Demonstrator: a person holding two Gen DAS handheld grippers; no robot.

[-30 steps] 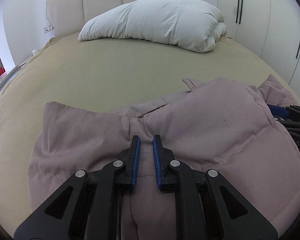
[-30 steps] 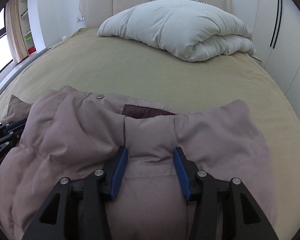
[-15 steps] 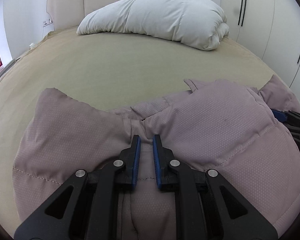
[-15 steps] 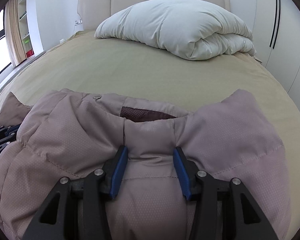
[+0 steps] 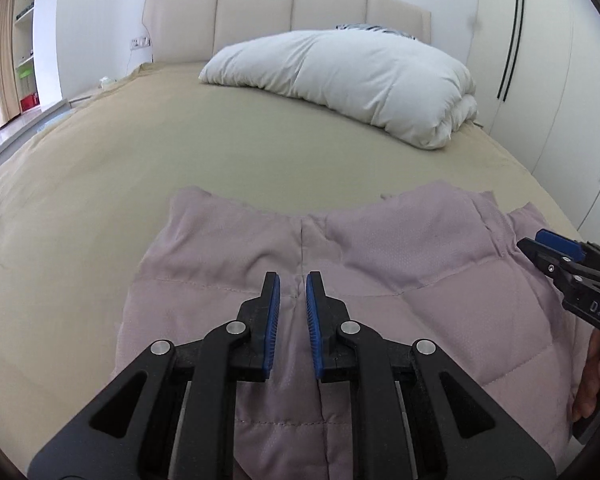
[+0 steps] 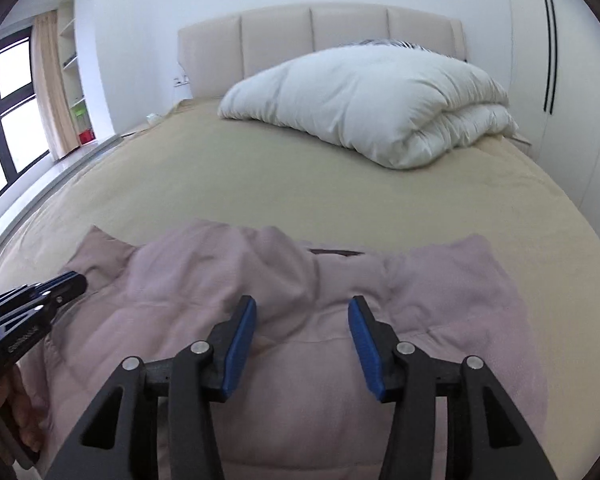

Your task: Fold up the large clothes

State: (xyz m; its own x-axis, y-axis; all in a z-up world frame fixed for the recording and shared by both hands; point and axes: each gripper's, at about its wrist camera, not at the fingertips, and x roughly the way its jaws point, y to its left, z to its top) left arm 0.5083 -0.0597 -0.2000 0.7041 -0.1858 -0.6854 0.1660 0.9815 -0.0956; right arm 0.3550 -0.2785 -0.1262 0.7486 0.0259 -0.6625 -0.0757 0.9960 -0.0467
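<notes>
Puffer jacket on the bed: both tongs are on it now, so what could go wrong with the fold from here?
1. The left tongs pinch only a thin ridge of the pink puffer jacket at a seam; the slick fabric might slip out when lifted.
2. The right tongs stand wide around a puffy bulge; closing may catch too little, leaving the fold uneven.
3. The jacket lies near the beige bed's front edge and could slide off.
</notes>
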